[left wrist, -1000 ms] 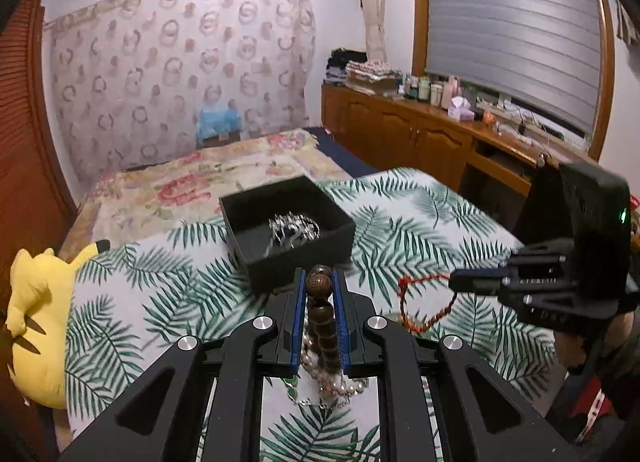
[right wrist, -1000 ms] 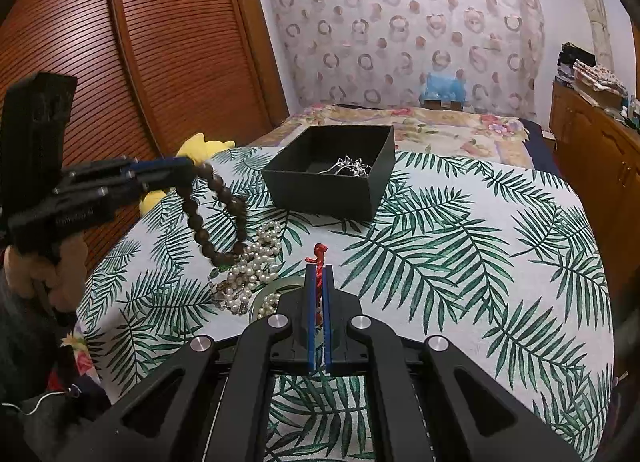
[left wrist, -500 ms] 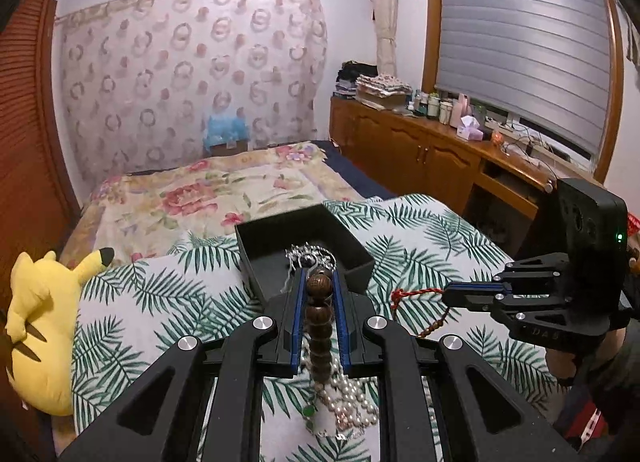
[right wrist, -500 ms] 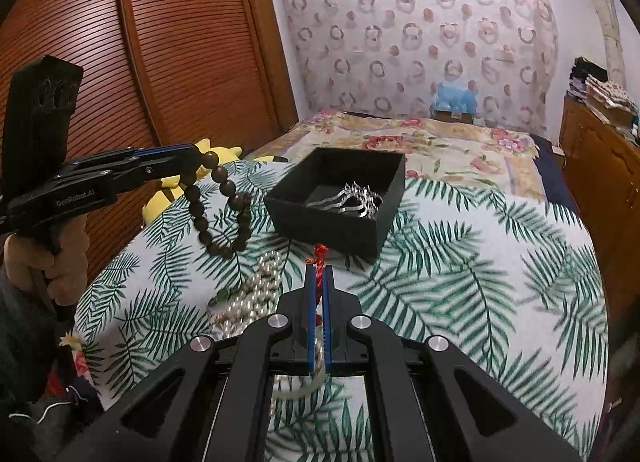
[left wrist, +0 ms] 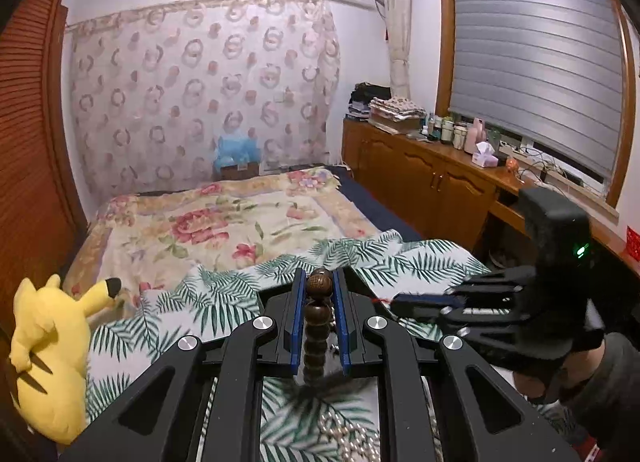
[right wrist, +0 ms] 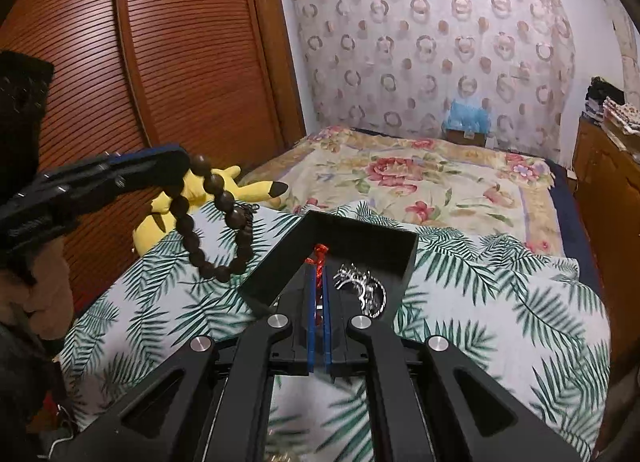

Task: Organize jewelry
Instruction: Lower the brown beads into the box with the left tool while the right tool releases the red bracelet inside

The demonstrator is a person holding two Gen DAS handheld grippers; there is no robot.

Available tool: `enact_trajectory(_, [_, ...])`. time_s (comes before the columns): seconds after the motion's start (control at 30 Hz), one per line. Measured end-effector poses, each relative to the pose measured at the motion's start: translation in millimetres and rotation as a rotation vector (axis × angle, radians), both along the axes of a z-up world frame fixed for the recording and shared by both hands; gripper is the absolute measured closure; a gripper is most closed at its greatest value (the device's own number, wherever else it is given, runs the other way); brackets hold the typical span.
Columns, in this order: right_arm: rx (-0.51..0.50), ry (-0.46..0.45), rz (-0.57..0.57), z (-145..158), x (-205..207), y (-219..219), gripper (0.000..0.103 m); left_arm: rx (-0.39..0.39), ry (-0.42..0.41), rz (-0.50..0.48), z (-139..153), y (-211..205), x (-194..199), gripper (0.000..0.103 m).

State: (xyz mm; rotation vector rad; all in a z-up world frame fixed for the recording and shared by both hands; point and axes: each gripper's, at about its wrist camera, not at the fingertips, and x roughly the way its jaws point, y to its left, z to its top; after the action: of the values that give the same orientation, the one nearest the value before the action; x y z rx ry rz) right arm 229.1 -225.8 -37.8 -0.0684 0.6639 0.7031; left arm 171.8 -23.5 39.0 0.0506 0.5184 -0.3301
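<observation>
My left gripper (left wrist: 319, 282) is shut on a dark wooden bead bracelet (left wrist: 316, 326). In the right wrist view that bracelet (right wrist: 216, 218) hangs from the left gripper (right wrist: 182, 162), left of the black jewelry box (right wrist: 360, 234). My right gripper (right wrist: 319, 266) is shut on a red cord bracelet (right wrist: 319, 258), its tips over the box's near corner. A silver chain (right wrist: 362, 288) lies inside the box. In the left wrist view the right gripper (left wrist: 396, 300) is close on the right and the box is hidden behind my fingers. A pearl necklace (left wrist: 352, 438) lies on the cloth below.
A palm-leaf cloth (right wrist: 500, 302) covers the near end of the bed. A yellow plush toy (left wrist: 48, 354) lies at the bed's left edge. A wooden wardrobe (right wrist: 140, 62) stands left, a cluttered wooden cabinet (left wrist: 440, 174) right.
Both grippers have risen and moved forward with their bracelets. The right gripper's tips have reached over the box; the left gripper's view has tilted up, hiding the box.
</observation>
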Motion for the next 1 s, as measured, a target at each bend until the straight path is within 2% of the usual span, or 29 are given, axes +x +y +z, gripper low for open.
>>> enact_trajectory(0.13, [-0.011, 0.044, 0.026, -14.6, 16.1, 11.5, 0.099, 0.016, 0.008, 0.004, -2.7, -1.6, 21.6, 0.091])
enact_trajectory(0.3, [-0.040, 0.057, 0.019, -27.5, 25.7, 10.8, 0.099, 0.014, 0.037, 0.010, -10.3, -2.8, 46.0, 0.091])
enact_trajectory(0.47, [-0.029, 0.066, 0.016, -29.4, 26.8, 2.0, 0.089, 0.020, 0.059, 0.002, -19.5, -5.9, 60.9, 0.091])
enact_trajectory(0.67, [-0.019, 0.048, 0.003, -21.7, 26.0, -3.9, 0.089, 0.010, 0.088, -0.007, -30.8, -10.8, 72.9, 0.091])
enact_trajectory(0.8, [-0.024, 0.033, -0.012, -17.0, 20.5, -10.6, 0.089, 0.045, 0.092, 0.003, -39.4, -15.0, 76.2, 0.090])
enact_trajectory(1.0, [-0.028, 0.041, -0.027, -20.1, 9.9, -19.3, 0.089, 0.027, 0.143, 0.008, -51.8, -15.6, 82.1, 0.090])
